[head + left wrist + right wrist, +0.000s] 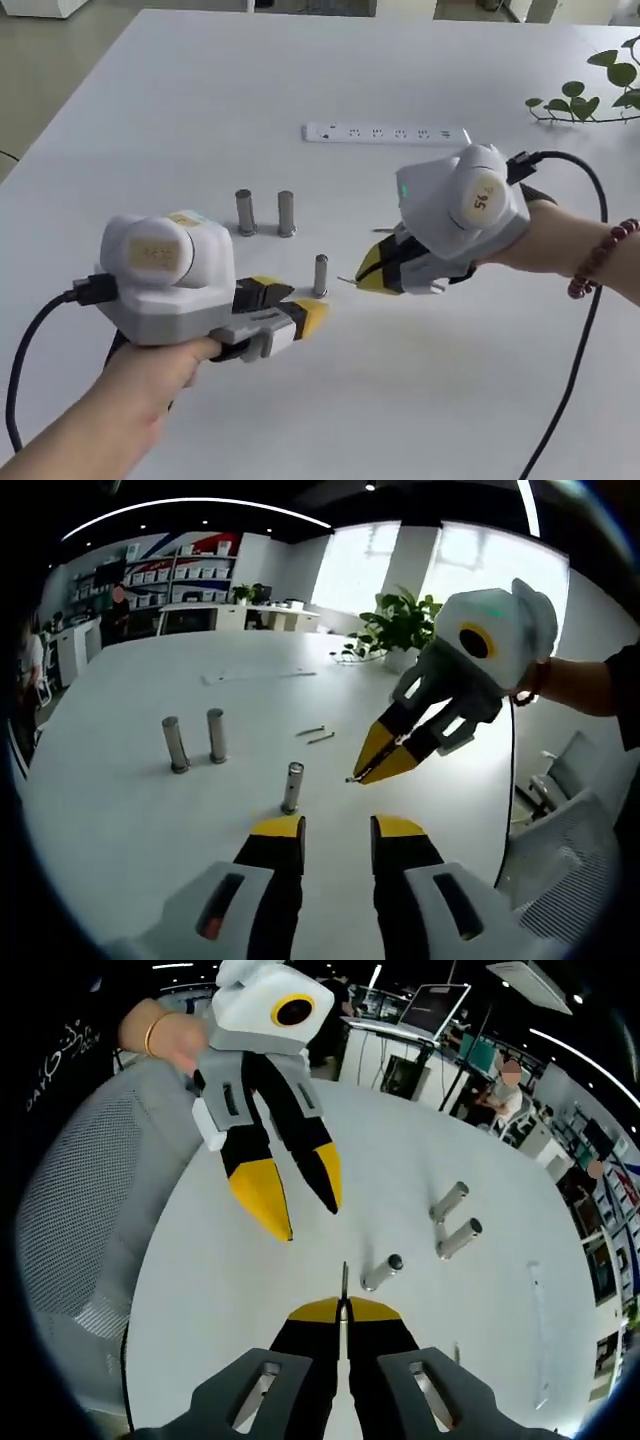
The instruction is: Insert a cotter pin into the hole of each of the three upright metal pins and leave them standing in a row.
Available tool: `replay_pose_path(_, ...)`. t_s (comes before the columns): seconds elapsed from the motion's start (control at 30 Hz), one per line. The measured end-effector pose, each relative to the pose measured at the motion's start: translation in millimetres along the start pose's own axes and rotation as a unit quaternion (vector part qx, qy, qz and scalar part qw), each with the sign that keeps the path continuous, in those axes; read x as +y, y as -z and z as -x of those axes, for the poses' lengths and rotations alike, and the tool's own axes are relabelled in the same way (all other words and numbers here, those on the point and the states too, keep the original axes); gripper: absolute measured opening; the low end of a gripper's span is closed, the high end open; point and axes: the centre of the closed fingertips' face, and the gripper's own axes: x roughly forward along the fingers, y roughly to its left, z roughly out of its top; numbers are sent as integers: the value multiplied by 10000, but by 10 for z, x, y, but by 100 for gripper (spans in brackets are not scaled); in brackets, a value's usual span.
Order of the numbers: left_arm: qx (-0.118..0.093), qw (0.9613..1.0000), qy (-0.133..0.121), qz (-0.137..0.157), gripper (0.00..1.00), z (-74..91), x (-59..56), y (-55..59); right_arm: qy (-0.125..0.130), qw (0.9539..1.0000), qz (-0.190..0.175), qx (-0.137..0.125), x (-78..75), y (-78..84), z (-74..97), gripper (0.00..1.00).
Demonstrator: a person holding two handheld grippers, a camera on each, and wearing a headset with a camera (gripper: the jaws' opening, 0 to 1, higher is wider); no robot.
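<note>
Three short metal pins stand upright on the white table: two side by side (245, 212) (286, 213) and a third pin (321, 275) nearer me. My right gripper (368, 278) is shut on a thin cotter pin (343, 1282), whose tip points at the near pin (382, 1273) from a short way to its right. My left gripper (340, 830) stands open just in front of that pin (291, 787), with nothing between its jaws. In the left gripper view the right gripper (385, 757) hangs beside the pin's top.
A white power strip (385, 132) lies farther back on the table (150, 120). Two loose cotter pins (315, 733) lie behind the near pin. A green plant (590, 95) trails at the right edge. Cables run from both grippers.
</note>
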Motion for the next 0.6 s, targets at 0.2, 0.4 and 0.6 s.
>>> replay_pose_path(0.2,-107,9994,191,263,19,41,-85,-51,-60,9992,399,-63,113,-187,41,0)
replay_pose_path(0.4,-244,9978,393,482,13,58,-164,-80,-71,9983,555,-142,148,-288,72,0)
replay_pose_path(0.6,-362,9954,514,721,8,66,-207,-109,-17,9976,665,-186,152,-336,113,0)
